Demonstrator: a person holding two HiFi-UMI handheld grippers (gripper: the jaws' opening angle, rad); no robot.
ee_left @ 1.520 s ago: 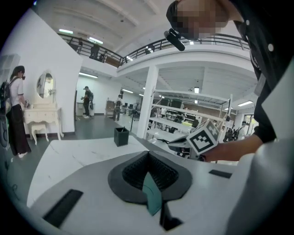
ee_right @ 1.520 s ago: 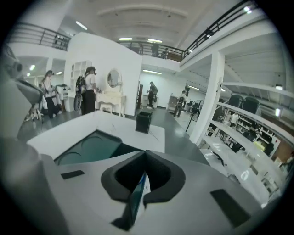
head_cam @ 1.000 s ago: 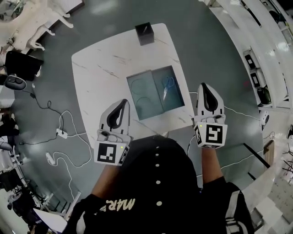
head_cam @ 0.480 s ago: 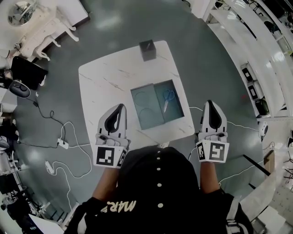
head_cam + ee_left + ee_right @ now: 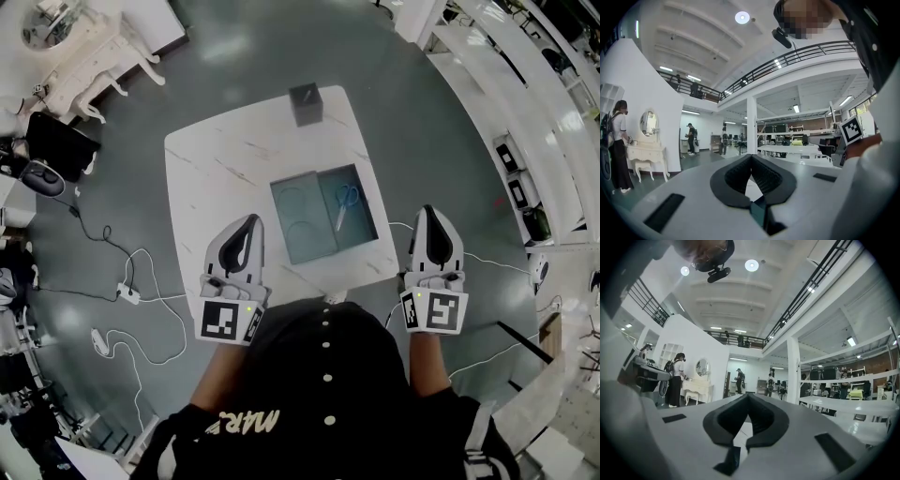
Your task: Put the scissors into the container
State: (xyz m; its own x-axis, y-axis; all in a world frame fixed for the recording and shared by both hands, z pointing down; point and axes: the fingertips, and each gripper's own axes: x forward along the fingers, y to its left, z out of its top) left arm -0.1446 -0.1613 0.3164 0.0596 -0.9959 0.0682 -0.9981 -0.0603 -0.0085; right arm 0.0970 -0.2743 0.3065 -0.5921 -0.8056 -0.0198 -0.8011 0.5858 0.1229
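you reach forward on either side of your body with your left arm (image 5: 217, 375) and right arm (image 5: 428, 361), holding each gripper level and pointing away from you: the left gripper (image 5: 251, 221) hangs above the near left corner of the table (image 5: 216, 178), and the right gripper (image 5: 429, 212) is off the table, just past its near right corner, over the floor (image 5: 422, 112). both pairs of jaws are pressed together tip to tip with nothing between them. the scissors (image 5: 345, 202) lie in the right compartment of the container (image 5: 298, 225), which sits by the tabletop's near right corner, apart from both grippers.
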